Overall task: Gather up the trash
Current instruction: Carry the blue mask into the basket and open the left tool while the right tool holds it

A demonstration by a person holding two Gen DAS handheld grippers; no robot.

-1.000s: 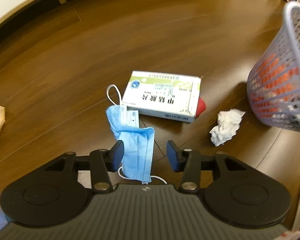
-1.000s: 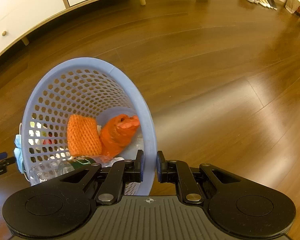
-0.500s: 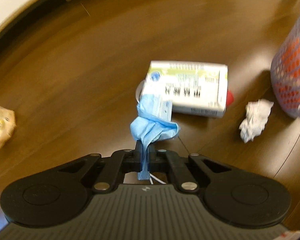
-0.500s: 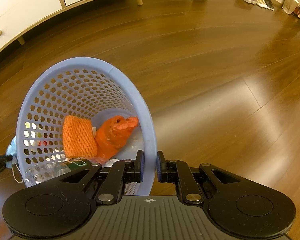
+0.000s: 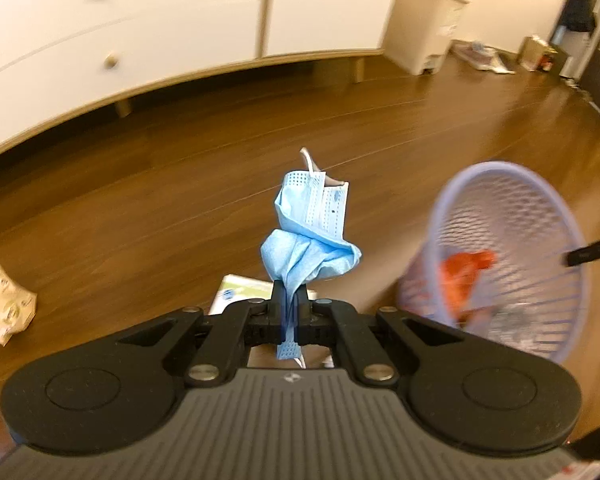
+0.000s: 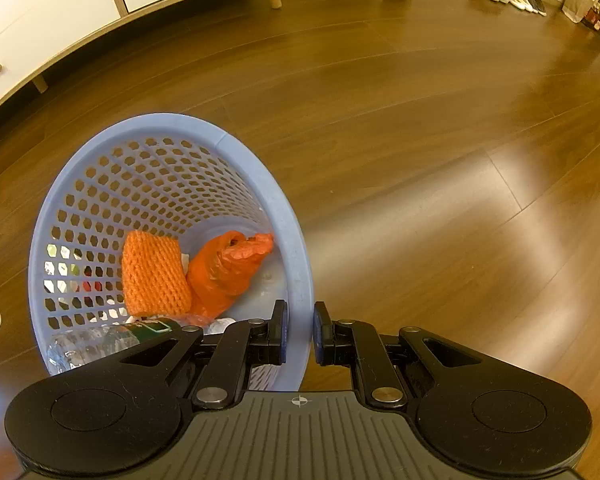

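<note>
- My left gripper (image 5: 288, 312) is clamped on the blue face mask (image 5: 309, 236): the mask's lower end is pinched between the fingers, a short tail pokes out below them, and the rest bunches up above the fingertips, clear of the wooden floor (image 5: 140, 208).
- The mask's long axis runs straight out along the fingers, away from the camera; the pleated flat end and a white ear loop (image 5: 308, 160) are farthest from me, the twisted part nearest the fingers.
- My right gripper (image 6: 300, 330) pinches the rim of the lavender mesh basket (image 6: 256, 168), one finger inside the wall and one outside.
- The basket tips with its mouth toward the right wrist camera.
- In the left wrist view the basket (image 5: 539, 184) sits to the right of the mask, apart from it and blurred.
- Inside the basket lie an orange knitted piece (image 6: 154, 274), an orange plastic bag (image 6: 228, 266) touching it, and a clear plastic bottle (image 6: 100, 344) along the lower wall.
- A white and green box (image 5: 240, 294) lies on the floor just behind my left fingers, mostly hidden.
- A crumpled cream wrapper (image 5: 4, 304) lies on the floor far left.
- A white cabinet (image 5: 120, 20) stands behind.
</note>
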